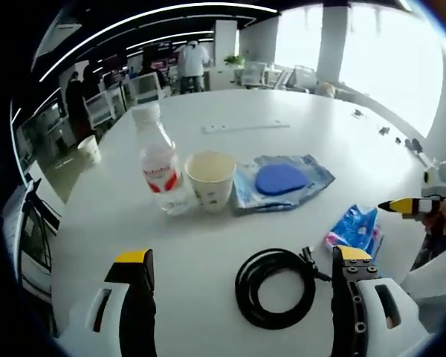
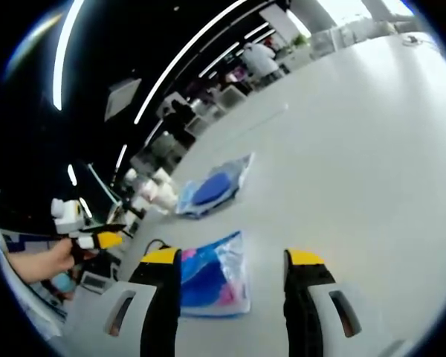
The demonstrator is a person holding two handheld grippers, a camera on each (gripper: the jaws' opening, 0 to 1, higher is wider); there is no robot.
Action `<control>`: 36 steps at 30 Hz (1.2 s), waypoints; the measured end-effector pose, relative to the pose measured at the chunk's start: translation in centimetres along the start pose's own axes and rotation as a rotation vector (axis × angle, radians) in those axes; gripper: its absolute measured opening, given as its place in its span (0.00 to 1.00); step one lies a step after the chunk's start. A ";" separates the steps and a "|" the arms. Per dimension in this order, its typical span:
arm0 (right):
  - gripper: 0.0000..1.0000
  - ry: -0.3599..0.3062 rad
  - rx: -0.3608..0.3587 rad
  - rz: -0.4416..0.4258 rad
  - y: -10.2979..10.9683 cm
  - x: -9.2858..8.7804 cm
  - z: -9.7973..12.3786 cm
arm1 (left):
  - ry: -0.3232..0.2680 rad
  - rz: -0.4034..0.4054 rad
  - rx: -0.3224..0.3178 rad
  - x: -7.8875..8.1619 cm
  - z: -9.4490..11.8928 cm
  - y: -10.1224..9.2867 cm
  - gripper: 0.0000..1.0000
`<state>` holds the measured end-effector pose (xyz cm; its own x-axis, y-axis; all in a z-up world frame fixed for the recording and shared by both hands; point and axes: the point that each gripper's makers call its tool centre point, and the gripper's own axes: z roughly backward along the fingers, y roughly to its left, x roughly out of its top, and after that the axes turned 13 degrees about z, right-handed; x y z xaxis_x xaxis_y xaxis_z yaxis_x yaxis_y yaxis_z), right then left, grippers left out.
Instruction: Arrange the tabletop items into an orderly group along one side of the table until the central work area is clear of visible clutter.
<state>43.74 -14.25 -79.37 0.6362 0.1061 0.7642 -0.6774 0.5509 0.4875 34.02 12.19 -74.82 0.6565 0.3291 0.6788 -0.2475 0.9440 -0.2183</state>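
Observation:
On the white table a clear water bottle, a paper cup and a clear bag with a blue disc stand in a row. A black coiled cable lies between the jaws of my open left gripper, close to its right jaw. A small blue packet lies to the right. In the right gripper view that blue packet sits between the wide-apart jaws of my right gripper, nearer the left jaw. The bag with the disc lies beyond it.
A white cup stands near the table's far left edge, and a white strip lies further back. Office chairs and people are beyond the table. A hand holds the left gripper at the left.

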 end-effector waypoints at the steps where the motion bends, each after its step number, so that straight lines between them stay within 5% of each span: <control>1: 0.52 0.003 0.001 0.002 0.1 -0.1 0.1 | 0.006 -0.005 -0.004 -0.2 -0.2 -0.1 0.96; 24: 0.51 0.036 0.023 0.043 0.7 -0.6 0.7 | 0.067 -0.047 -0.140 -4.6 -1.0 -8.1 0.95; 36: 0.51 0.078 0.049 0.079 0.6 -1.0 0.9 | 0.076 -0.025 -0.151 -6.0 -1.2 -9.9 0.94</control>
<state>42.41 -14.79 -79.47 0.6056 0.2127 0.7668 -0.7426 0.4974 0.4485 33.34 0.89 -77.60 0.7145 0.3008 0.6317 -0.1245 0.9431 -0.3083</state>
